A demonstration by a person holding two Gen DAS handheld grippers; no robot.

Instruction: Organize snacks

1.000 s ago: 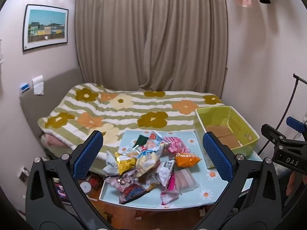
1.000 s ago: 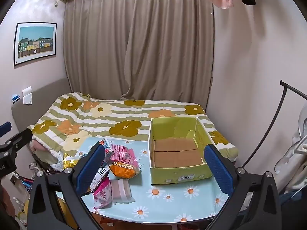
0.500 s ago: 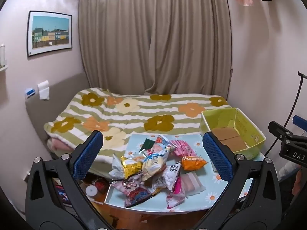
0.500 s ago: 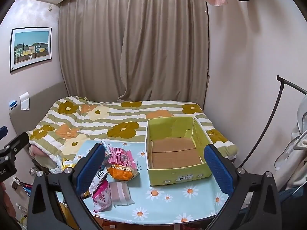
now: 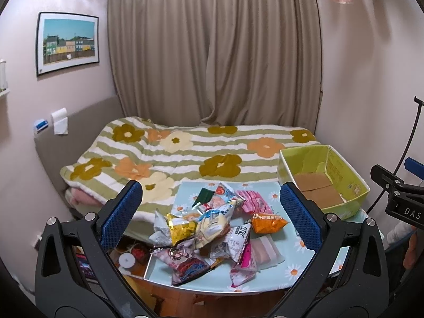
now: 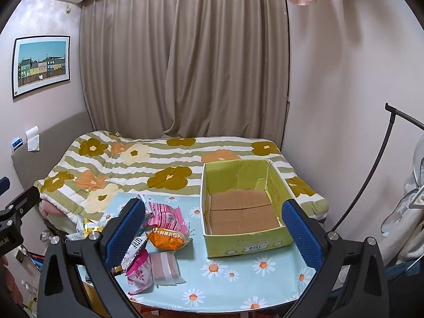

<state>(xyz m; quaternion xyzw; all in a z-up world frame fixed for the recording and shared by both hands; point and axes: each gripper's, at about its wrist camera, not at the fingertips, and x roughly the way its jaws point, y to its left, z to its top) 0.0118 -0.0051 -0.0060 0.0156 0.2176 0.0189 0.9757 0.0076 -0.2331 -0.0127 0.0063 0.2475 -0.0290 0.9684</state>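
left gripper [image 5: 210, 213] and right gripper [image 6: 213, 226] both hanging released, grasping nothing. snack pile [image 5: 212, 228] lying lower centre on daisy surface [image 6: 238, 273]; yellow box [image 6: 245, 205] sitting right of pile, holding no snacks.

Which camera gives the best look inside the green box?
The right wrist view: the green box sits near centre, its bare cardboard floor fully visible. The left wrist view shows the box off to the right, partly hidden behind a gripper finger.
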